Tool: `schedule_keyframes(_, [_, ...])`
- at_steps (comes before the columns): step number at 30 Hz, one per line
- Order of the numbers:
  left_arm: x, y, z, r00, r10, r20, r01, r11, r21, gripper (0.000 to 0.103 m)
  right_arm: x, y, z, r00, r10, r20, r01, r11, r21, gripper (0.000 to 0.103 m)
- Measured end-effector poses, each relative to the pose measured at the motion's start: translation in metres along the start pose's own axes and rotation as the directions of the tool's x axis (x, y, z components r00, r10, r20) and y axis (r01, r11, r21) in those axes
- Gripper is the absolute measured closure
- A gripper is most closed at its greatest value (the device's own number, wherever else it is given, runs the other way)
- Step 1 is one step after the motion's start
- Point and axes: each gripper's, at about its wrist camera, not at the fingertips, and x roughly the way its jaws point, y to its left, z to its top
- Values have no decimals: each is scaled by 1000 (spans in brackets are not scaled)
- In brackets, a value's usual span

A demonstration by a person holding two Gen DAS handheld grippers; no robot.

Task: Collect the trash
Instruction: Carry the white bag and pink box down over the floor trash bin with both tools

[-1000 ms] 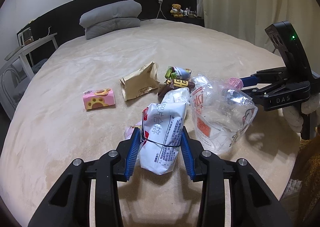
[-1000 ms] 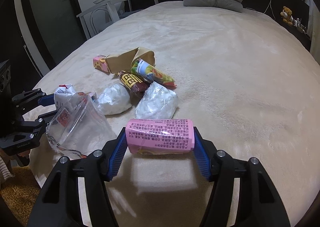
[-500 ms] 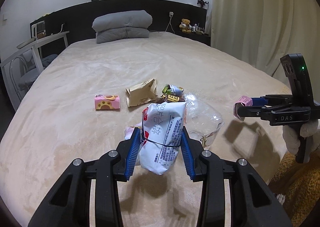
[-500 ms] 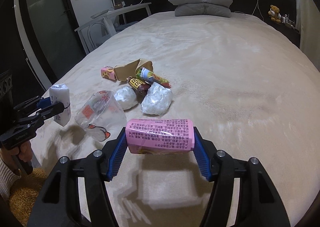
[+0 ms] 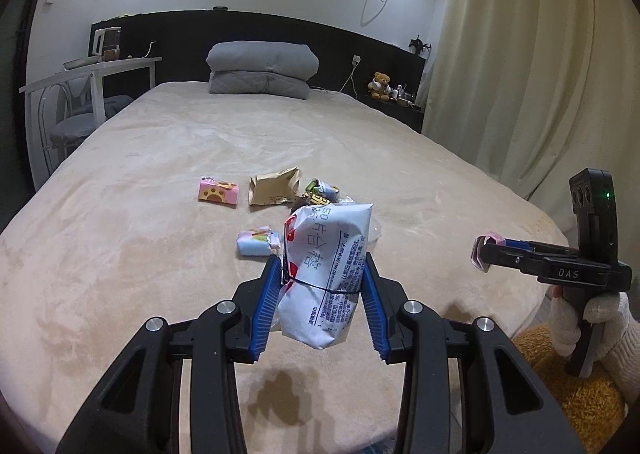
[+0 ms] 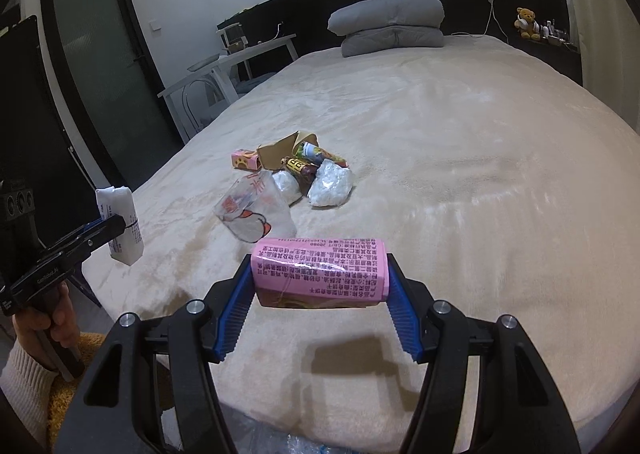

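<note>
Bedroom with a big beige bed (image 5: 160, 181), wrappers piled mid-mattress: paper bag (image 5: 274, 186), pink box (image 5: 219, 191), clear plastic bag (image 6: 256, 209). Left gripper (image 5: 322, 288) is clamped on a white packet (image 5: 326, 274), right gripper (image 6: 320, 286) squeezes a pink packet (image 6: 320, 272), both held up over the bed's near edge.
</note>
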Motion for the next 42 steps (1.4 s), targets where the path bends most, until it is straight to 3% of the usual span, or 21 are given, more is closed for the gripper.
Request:
schedule_keyframes(14, [-51,-43,-48,998,-44,37,45,999,-25,65,-60,25,-60,999,20,37,-21,1000,13,41])
schedule_keyframes(25, [-74,-65,-86,997,-79,-2,79,995,-65,65,-81,48,-98,999,26,20,-26,1000,-1,41])
schedule_keyframes(36, [-59,-79,-115,986,-104,-131,92,991,-94,65,-65,47,-124,995,-1,-104,4,1000,27,41])
schedule_keyframes(42, [-35,-80,-132,958,-117,-261,80,986,-147,65,-47,46,-139,977,-1,-212,17,997,75,41])
